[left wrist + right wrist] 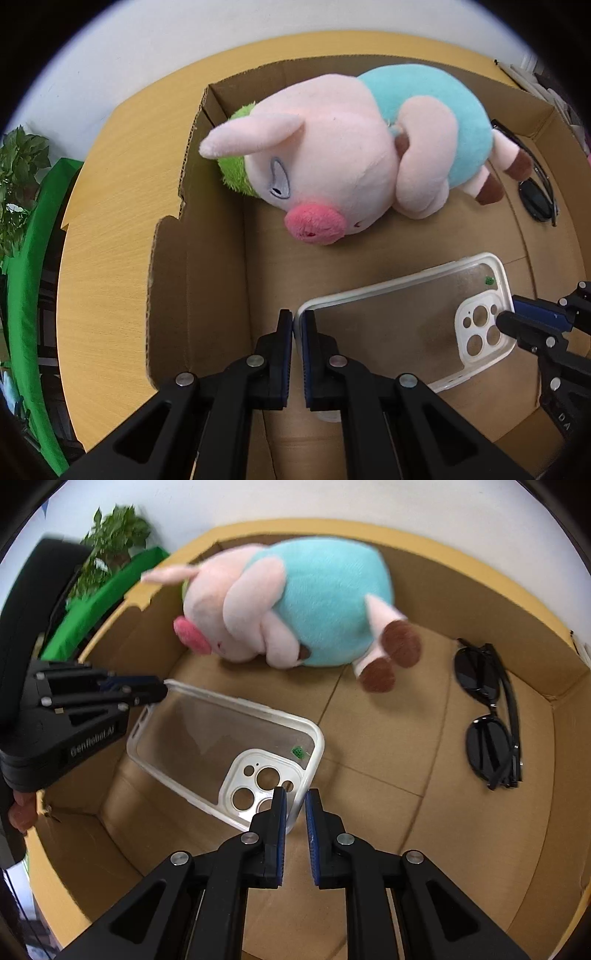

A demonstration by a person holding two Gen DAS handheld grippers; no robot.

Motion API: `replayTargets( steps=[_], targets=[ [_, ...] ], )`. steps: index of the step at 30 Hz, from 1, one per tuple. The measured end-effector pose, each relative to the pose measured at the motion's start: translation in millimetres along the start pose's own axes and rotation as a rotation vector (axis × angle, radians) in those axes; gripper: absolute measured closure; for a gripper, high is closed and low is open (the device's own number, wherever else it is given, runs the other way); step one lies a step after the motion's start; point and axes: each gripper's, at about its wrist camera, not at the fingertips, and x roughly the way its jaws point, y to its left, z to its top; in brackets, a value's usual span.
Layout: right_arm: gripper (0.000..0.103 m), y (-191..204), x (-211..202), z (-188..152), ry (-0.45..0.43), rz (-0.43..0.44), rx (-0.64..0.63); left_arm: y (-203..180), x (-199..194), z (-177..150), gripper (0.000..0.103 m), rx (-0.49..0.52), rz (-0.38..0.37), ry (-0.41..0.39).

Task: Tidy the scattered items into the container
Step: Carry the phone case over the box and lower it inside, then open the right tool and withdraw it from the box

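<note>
Cardboard fills both views: a shallow brown box sits on a pale wooden bench, and both claws reach down into it.

In the left wrist view, the left claw at bottom centre is clamped on the short end rim of a clear phone case with a white bumper; one pad sits outside the rim and the other inside, nearly touching. The right claw comes in from the right edge of the frame and meets the case at its camera-cutout end.

In the right wrist view, the right claw at lower centre has a narrow gap between its blue pads. The case's corner rim lies in that gap, against the left pad; whether the right pad presses on it I cannot tell. The left claw enters from the left edge and pinches the opposite end. The case hangs tilted between the two claws, above the box floor.

A pink plush pig in a turquoise outfit lies on its side in the upper part of the box. Folded black sunglasses rest on the floor at the right, well apart from the case. A leafy plant and something bright green show at the upper left, beyond the box.
</note>
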Motion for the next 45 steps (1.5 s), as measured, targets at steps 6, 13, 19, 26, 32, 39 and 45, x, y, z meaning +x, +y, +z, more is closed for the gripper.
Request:
replayTargets(
  steps=[6, 13, 19, 26, 32, 39, 45],
  targets=[
    [0.091, -3, 13, -5, 0.036, 0.012, -0.001, -2, 17, -1, 0.099, 0.006, 0.010, 0.034],
    [0.085, -2, 11, -12, 0.040, 0.031, -0.016, 1, 14, -2, 0.097, -0.016, 0.002, 0.001],
    [0.025, -5, -9, -24, -0.011, -0.061, -0.037, 8, -12, -11, 0.078, -0.046, -0.014, -0.093],
    [0.005, -6, -104, -75, -0.301, -0.234, 0.000, 17, -111, -60, 0.042, -0.172, 0.015, -0.416],
    [0.000, -15, -160, -122, -0.438, -0.237, 0.110, -1, -186, -140, 0.021, -0.283, -0.179, -0.663],
    [0.000, 1, -181, -168, -0.466, -0.256, 0.099, -58, -202, -193, 0.019, -0.245, -0.212, -0.664],
    [0.000, 16, -184, -187, -0.475, -0.278, 0.073, -76, -205, -219, 0.019, -0.224, -0.191, -0.661]
  ],
)
